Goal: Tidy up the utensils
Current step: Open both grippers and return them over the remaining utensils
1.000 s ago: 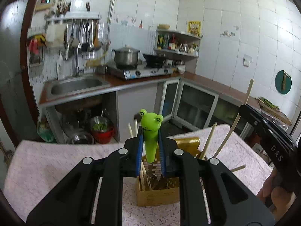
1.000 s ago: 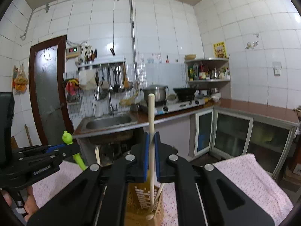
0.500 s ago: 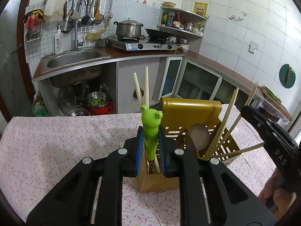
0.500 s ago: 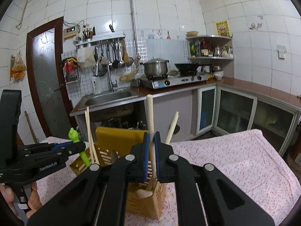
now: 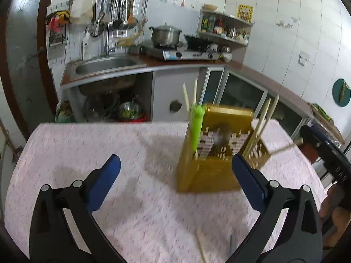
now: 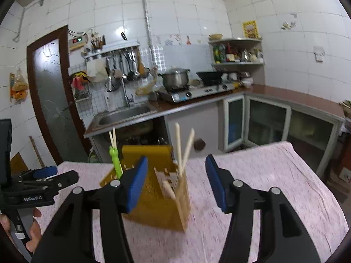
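Both grippers, left gripper point(image 5: 175, 171) and right gripper point(image 6: 176, 177), have just been opening, nothing between them. Utensils in the yellow holder point(image 6: 158, 201) look light, stiff; grip mid-handle.

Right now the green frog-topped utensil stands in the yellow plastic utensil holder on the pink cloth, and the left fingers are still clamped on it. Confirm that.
Not quite. The green frog-topped utensil does stand in the yellow plastic utensil holder on the pink cloth, but the left gripper has just been opening: the left wrist view shows its fingers spread wide, nothing between them.
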